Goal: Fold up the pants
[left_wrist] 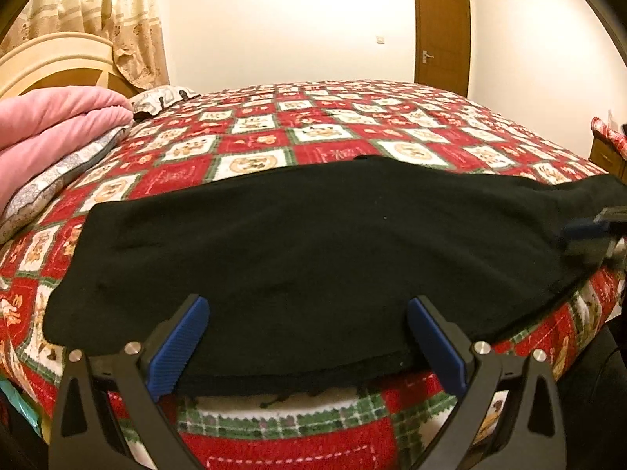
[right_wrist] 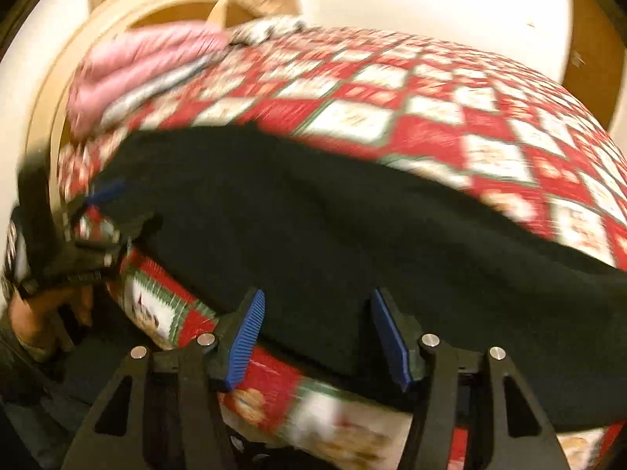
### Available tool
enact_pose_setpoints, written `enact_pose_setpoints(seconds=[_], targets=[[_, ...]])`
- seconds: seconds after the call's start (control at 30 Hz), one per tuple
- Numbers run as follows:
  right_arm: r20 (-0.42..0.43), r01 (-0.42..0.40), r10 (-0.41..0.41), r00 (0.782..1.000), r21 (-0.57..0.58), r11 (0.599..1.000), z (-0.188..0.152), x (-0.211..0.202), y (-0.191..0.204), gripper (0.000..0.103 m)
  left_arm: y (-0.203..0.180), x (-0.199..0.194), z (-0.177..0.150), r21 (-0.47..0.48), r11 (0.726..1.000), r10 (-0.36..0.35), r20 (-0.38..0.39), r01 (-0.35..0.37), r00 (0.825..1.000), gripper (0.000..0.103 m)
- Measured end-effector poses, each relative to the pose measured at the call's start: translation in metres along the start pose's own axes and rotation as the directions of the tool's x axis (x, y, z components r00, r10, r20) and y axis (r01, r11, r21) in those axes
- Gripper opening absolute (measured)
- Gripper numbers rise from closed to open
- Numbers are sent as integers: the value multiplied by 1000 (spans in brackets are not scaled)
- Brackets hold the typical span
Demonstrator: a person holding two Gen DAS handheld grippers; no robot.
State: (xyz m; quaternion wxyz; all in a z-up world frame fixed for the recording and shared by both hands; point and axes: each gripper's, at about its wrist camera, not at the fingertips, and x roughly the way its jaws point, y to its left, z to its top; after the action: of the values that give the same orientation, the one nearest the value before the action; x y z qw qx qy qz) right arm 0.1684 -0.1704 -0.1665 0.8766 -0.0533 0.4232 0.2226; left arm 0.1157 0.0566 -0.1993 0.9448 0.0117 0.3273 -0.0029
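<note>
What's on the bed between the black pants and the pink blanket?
Only the red checked bedspread lies between the black pants and the pink blanket. The left wrist view shows it best; nothing else sits on that stretch.

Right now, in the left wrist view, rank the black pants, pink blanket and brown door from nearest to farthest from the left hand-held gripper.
1. Black pants: directly ahead of the left hand-held gripper, near edge between its open jaws.
2. Pink blanket: far left, by the headboard.
3. Brown door: back wall, beyond the bed.
</note>
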Motion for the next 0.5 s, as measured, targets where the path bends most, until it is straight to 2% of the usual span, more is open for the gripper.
enact_pose_setpoints(seconds=[0.1, 0.17, 0.23, 0.3, 0.37, 0.4, 0.5], targets=[[86, 62, -74, 993, 134, 989, -1, -49, -63, 58, -2, -3, 0, 2, 1000, 15, 14, -15, 1000, 103], [141, 115, -152, 978, 238, 964, -8, -85, -106, 58, -5, -5, 0, 14, 999, 30, 26, -30, 999, 103], [183, 156, -231, 956, 351, 923, -23, -122, -150, 58, -9, -7, 0, 29, 999, 40, 38, -42, 998, 103], [218, 168, -307, 926, 490, 855, -44, -157, -198, 58, -13, -9, 0, 42, 998, 36, 39, -38, 999, 103], [228, 143, -333, 915, 589, 795, -60, -178, -232, 58, -18, -9, -1, 60, 997, 37, 35, -39, 999, 103], [235, 115, -343, 910, 651, 750, -74, -190, -254, 58, -20, -8, -1, 69, 997, 41, 32, -43, 999, 103], [260, 44, -354, 898, 748, 663, -95, -210, -295, 58, -26, -6, 1, 71, 997, 30, 16, -31, 999, 103]])
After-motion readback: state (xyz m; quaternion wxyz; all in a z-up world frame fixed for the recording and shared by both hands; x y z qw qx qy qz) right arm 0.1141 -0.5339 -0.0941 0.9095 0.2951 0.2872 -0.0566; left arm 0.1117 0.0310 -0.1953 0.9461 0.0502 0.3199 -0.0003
